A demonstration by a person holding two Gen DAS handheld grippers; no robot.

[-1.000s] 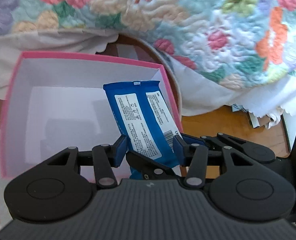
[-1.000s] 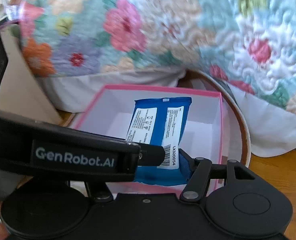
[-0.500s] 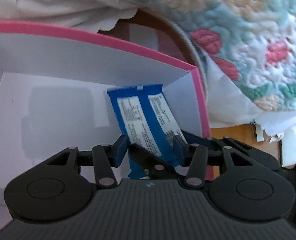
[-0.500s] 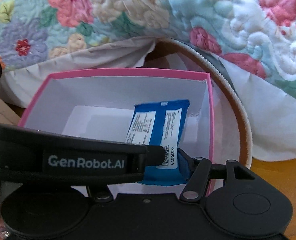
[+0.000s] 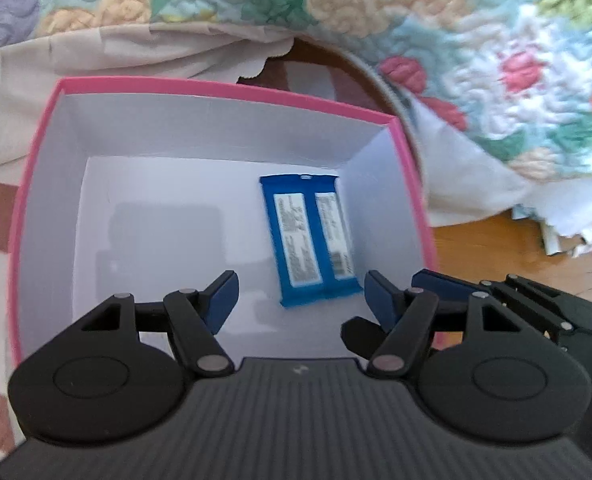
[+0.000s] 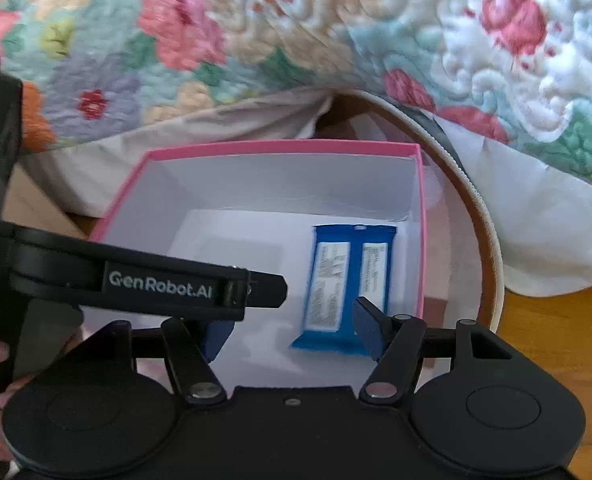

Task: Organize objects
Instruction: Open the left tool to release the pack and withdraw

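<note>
One flat blue foil packet (image 5: 311,240) with two white printed labels and a small barcode lies label-side up on the white floor of a pink-rimmed cardboard box (image 5: 224,92), close to the box's right wall. The left gripper (image 5: 299,294) hangs above it, jaws spreading wider, pads clear of the packet. The right gripper (image 6: 292,330) is also opening, nothing pressed between its blue pads. A flowered quilt (image 6: 256,20) drapes behind the box.
</note>
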